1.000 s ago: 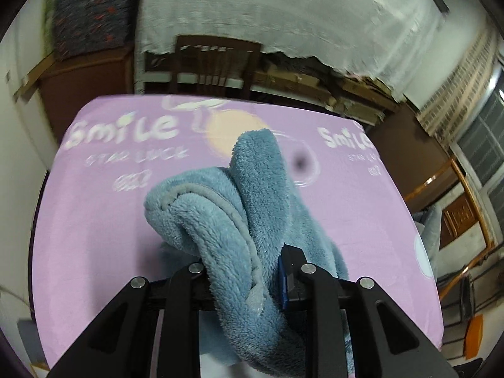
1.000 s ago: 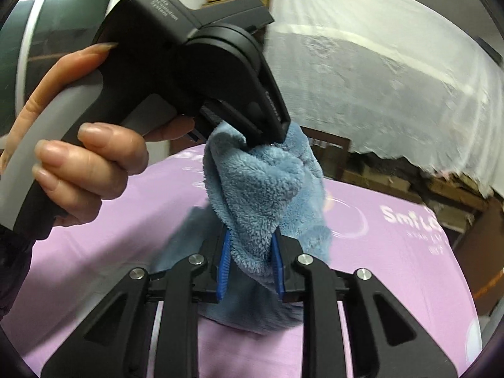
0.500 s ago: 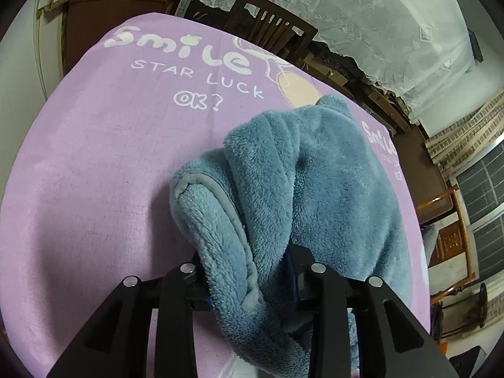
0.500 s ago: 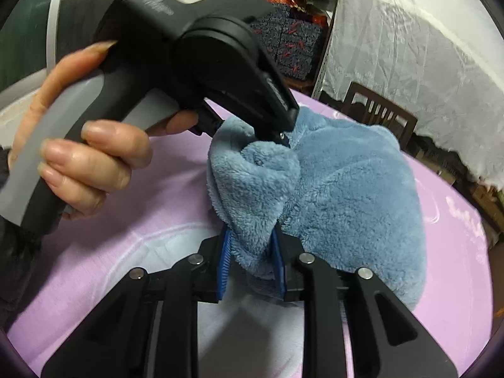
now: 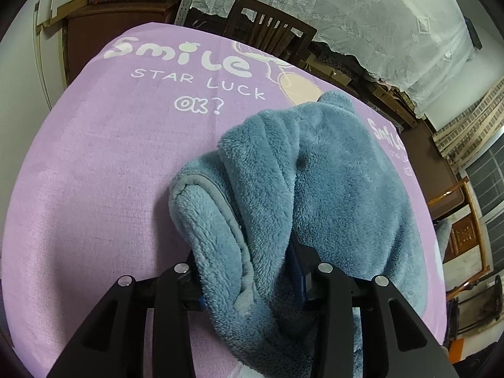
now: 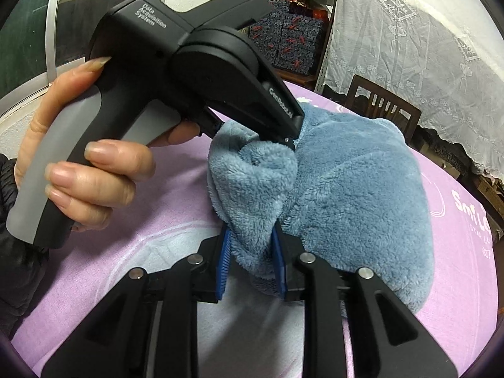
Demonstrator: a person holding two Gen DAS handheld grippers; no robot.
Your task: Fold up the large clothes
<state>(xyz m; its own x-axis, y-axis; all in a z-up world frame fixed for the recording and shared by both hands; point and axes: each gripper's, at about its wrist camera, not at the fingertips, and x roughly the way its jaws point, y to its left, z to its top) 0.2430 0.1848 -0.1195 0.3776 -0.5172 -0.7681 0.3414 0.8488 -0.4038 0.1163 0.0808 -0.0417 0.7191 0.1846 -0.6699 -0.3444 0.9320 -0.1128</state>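
A purple sheet [image 5: 94, 189] printed with "Smile STAR LUCK OK?" covers the whole work surface. Behind it hangs a white lace cloth [image 5: 362, 15], with a dark wooden chair [image 5: 271, 31] just below it and stacked patterned boxes [image 6: 289, 41] on a wooden cabinet to the side.

The blue fleece garment [image 5: 340, 189] lies bunched in a rounded heap on the sheet, toward its right half in the left wrist view. Its lower edge runs out of frame beneath both grippers.

The left gripper [image 5: 249, 280] has a thick fold with a grey hem between its jaws, which are opening; its left pad is buried in the fleece. The right gripper [image 6: 252, 261] stands narrowly parted, its blue pads [image 6: 224, 261] pinching a fleece fold. A hand [image 6: 78, 170] grips the left tool's handle, its sleeve cut off at the edge.
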